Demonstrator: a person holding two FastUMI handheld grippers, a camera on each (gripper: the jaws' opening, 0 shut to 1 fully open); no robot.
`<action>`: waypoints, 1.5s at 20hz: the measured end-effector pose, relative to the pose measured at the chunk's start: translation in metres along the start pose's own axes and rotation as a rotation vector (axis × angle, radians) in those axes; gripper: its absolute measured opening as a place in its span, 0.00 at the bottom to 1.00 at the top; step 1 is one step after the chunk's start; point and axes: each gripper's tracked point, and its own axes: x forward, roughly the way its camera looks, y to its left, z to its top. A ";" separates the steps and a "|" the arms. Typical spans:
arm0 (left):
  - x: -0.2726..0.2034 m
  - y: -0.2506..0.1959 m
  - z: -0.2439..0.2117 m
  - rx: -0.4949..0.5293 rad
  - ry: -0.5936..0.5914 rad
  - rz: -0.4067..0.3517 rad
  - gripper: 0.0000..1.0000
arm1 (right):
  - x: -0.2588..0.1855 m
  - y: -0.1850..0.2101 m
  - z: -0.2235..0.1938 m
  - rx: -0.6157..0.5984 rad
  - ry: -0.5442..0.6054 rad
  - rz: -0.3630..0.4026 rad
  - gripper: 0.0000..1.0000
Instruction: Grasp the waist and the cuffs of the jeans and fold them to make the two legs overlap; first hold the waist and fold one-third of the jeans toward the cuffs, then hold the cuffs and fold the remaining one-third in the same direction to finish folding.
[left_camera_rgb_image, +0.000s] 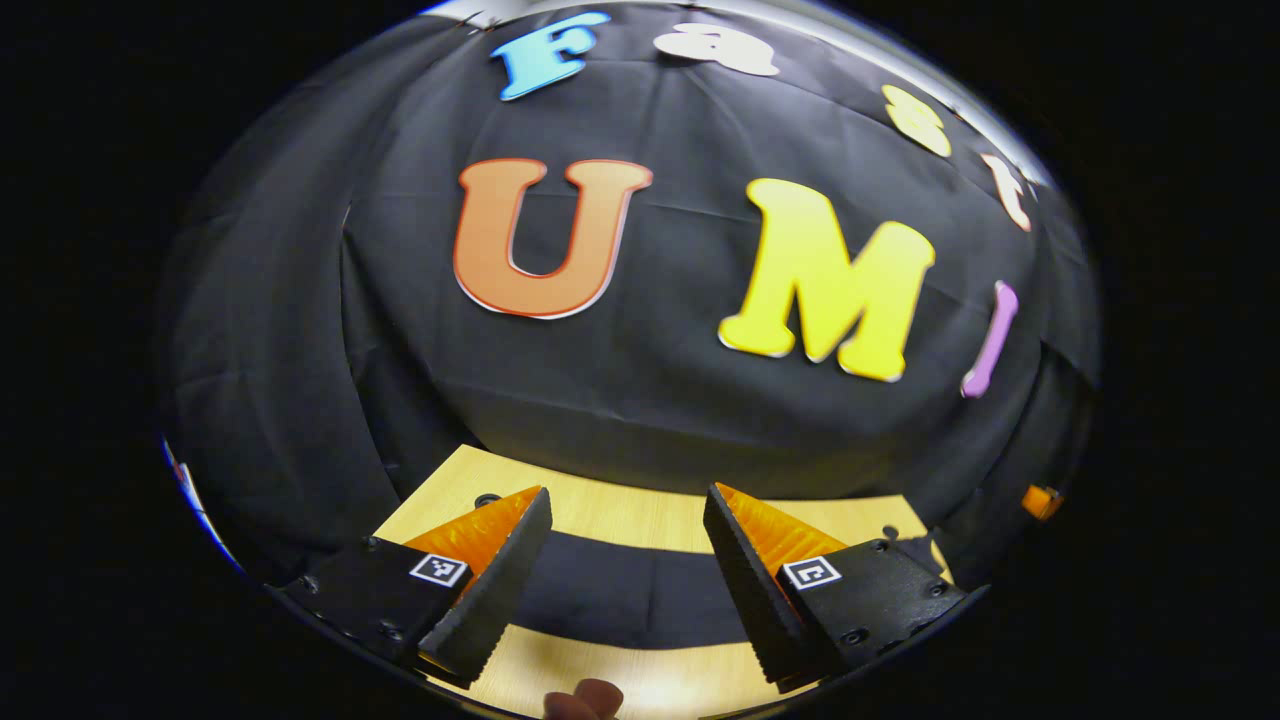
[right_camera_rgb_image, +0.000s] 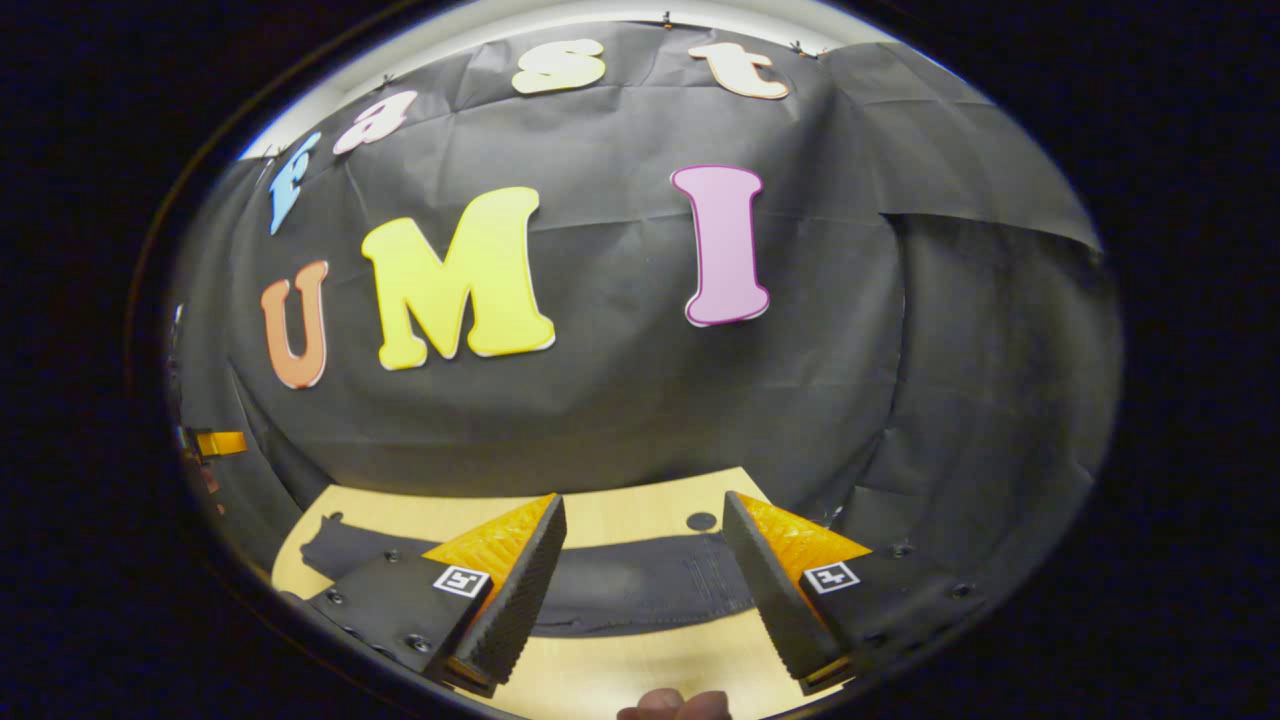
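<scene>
On the light wooden table (left_camera_rgb_image: 620, 515) the dark jeans (left_camera_rgb_image: 610, 590) lie flat as a long band across the surface. In the left gripper view, the left gripper (left_camera_rgb_image: 625, 585) hangs above them with its jaws wide apart and nothing between them; the jeans show in the gap between the two fingers, below and beyond the tips, not touching them. In the right gripper view, the right gripper (right_camera_rgb_image: 645, 595) is also spread wide and holds nothing. There the jeans (right_camera_rgb_image: 640, 590) stretch from left to right behind the fingers, one end near the table's left edge. Fingertips (right_camera_rgb_image: 675, 705) of a person show at the bottom edge.
</scene>
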 end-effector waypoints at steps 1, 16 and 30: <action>-0.009 -0.015 -0.012 0.000 0.003 -0.029 0.99 | -0.006 0.000 -0.009 -0.007 0.020 0.003 0.98; -0.031 -0.081 -0.111 -0.054 0.198 -0.028 0.99 | 0.101 -0.141 -0.170 0.401 0.288 -0.135 0.98; -0.032 -0.086 -0.131 0.001 0.263 0.064 0.99 | 0.202 -0.163 -0.230 0.366 0.320 -0.240 0.89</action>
